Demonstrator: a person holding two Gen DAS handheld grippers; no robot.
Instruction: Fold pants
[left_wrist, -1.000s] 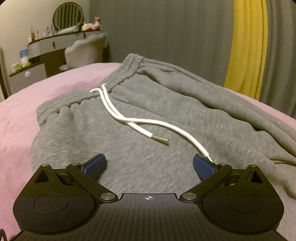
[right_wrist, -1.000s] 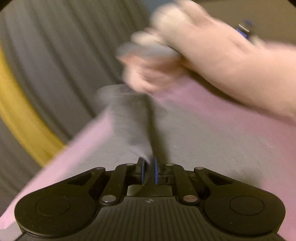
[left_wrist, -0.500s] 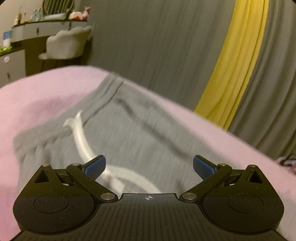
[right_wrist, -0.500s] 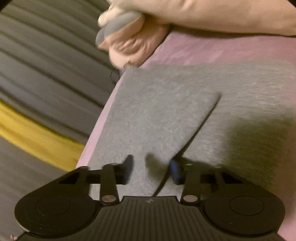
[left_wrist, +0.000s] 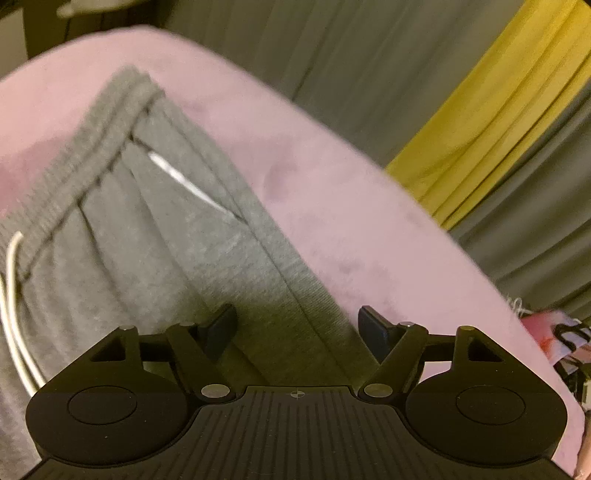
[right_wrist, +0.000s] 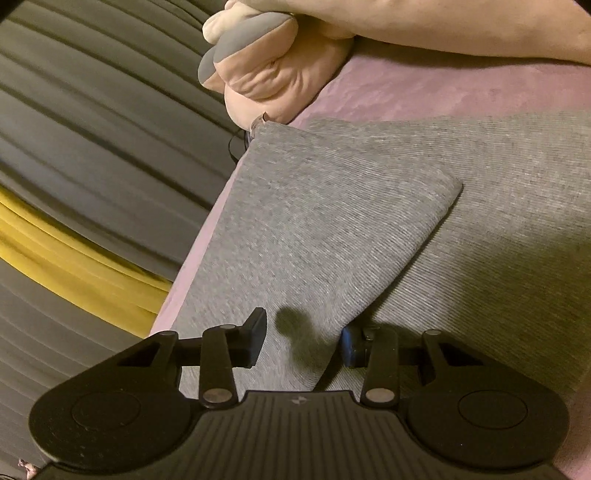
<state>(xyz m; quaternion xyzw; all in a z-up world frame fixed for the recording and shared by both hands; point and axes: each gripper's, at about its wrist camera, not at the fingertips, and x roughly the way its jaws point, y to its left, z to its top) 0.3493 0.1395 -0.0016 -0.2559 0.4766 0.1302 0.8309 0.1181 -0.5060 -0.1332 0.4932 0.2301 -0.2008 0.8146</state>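
In the left wrist view the left gripper (left_wrist: 297, 325), jaws apart and just narrowing, straddled the pants' (left_wrist: 155, 236) three-o'clock edge beside bare pink bedspread (left_wrist: 332, 206); in the right, the right gripper (right_wrist: 303, 341), just opening, hung spread over one folded leg (right_wrist: 314, 236).

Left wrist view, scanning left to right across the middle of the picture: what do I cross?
White drawstring → grey pants → pink bed cover → yellow curtain → grey curtain.

Dim warm light, motion blur (fisheye bending)
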